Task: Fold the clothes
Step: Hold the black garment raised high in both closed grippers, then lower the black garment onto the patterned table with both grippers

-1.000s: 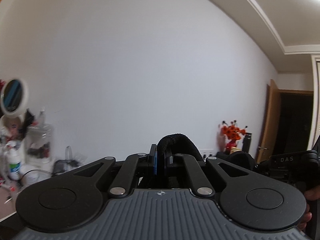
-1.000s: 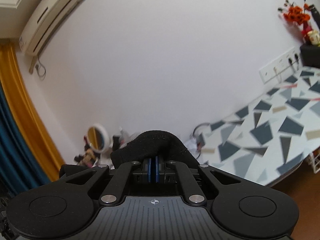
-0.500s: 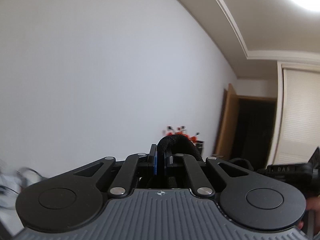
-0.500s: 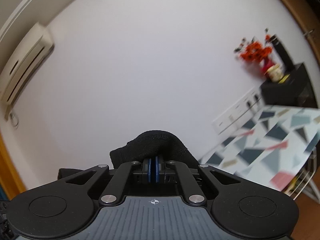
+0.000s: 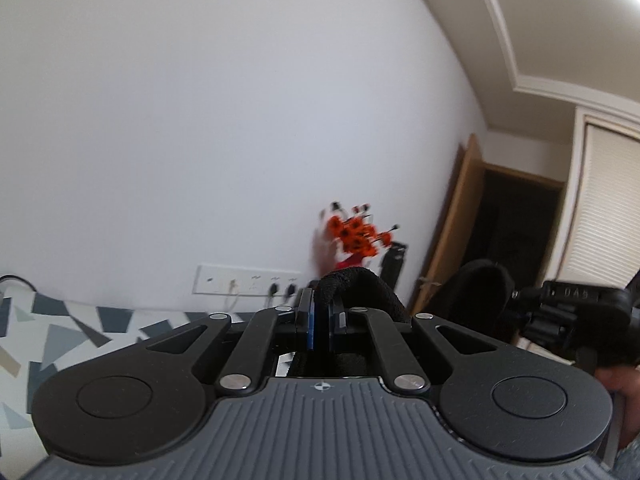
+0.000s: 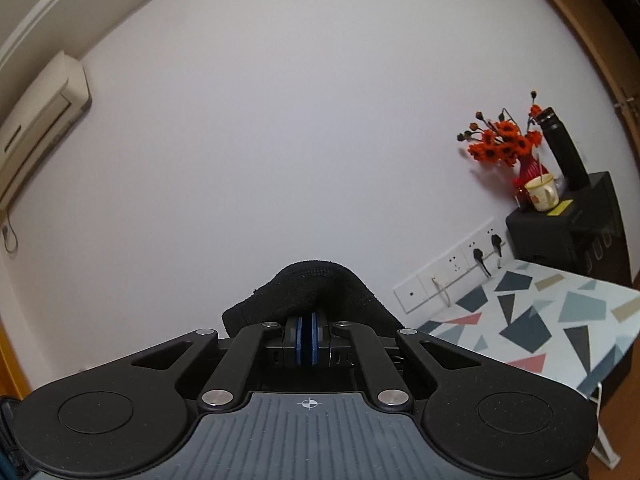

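Black knitted garment (image 6: 316, 292): we find a fold of it pinched at two places, raised in the air in front of a white wall (image 6: 280, 140). The right gripper (image 6: 307, 338) has its jaws closed tight on one bunched edge, the cloth humped over the blue pads. The left gripper (image 5: 320, 320) likewise clamps the garment (image 5: 360, 284), a thick rolled edge arching over its right finger. In the left wrist view we note the other gripper's body (image 5: 576, 316) to the right, with dark cloth beside it. Below and beyond lies a table with a geometric-patterned cover (image 6: 552, 320), a socket strip (image 6: 448, 272) on the wall behind it. Orange flowers in a red vase (image 6: 504, 144) stand on a black box (image 6: 568, 228), next to a mug (image 6: 541, 193).
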The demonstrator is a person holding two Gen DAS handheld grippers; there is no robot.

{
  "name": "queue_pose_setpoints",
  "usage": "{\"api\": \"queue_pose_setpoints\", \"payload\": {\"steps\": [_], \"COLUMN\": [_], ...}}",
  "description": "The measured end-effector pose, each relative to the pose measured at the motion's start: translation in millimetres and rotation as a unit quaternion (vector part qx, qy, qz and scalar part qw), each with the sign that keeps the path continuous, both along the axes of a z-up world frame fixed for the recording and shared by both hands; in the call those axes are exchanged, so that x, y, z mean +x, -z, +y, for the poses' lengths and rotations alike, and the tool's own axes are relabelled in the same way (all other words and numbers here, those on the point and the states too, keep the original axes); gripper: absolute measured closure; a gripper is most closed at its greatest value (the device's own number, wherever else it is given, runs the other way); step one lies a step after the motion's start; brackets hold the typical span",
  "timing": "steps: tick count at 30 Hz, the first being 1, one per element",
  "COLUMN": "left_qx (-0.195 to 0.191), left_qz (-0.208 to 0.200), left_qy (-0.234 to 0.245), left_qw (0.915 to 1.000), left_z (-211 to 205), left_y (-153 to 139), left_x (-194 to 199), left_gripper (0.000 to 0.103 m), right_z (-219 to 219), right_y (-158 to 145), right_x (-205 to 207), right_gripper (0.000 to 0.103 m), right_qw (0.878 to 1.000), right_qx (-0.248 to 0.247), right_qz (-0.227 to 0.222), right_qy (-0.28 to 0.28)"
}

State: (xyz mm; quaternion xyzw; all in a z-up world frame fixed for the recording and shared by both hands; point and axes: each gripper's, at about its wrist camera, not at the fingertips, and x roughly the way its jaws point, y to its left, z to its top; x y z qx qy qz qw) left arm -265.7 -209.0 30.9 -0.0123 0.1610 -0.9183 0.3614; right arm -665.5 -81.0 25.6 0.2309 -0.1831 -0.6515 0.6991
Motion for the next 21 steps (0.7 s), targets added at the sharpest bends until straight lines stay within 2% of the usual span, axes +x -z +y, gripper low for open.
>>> {"api": "queue_pose_setpoints", "payload": {"steps": [4,8,12,13,16,17,18,19,20,21], "left_qx": [0.038,0.076,0.065,0.062,0.085,0.092,0.1,0.108,0.133,0.162], "left_qz": [-0.001,0.01,0.0,-0.003,-0.047,-0.062,-0.076,-0.092,-0.119,-0.137], "left_qy": [-0.025,-0.063,-0.097,-0.105,-0.135,-0.145,-0.155,-0.165,-0.177,-0.18], "left_qw": [0.999,0.9951,0.9932,0.9925,0.9861,0.9832,0.9799,0.9761,0.9679,0.9606], "left_z": [-51,-116,-197,-217,-279,-299,-320,-340,-351,-360], "left_y": [30,47,48,49,71,78,85,93,107,123], "left_x": [3,6,-2,-4,-23,-29,-35,-42,-47,-48], "left_gripper": [0.096,0.096,0.096,0.096,0.095,0.084,0.058,0.041,0.027,0.028], "right_z": [-60,-142,-232,-257,-325,-337,-348,-360,-371,-383], "right_y": [25,40,39,40,51,64,76,88,101,113], "right_x": [-19,-34,-55,-61,-76,-79,-83,-87,-91,-94], "right_gripper": [0.099,0.099,0.099,0.099,0.099,0.095,0.089,0.082,0.061,0.043], "right_qw": [0.999,0.995,0.992,0.992,0.99,0.989,0.987,0.985,0.982,0.98], "right_qx": [0.029,0.084,0.109,0.107,0.111,0.124,0.136,0.149,0.162,0.175], "right_qz": [-0.027,-0.047,-0.058,-0.064,-0.082,-0.086,-0.089,-0.092,-0.095,-0.099], "right_qy": [-0.017,-0.019,-0.021,-0.018,-0.007,-0.005,-0.002,0.001,0.003,0.006]}}
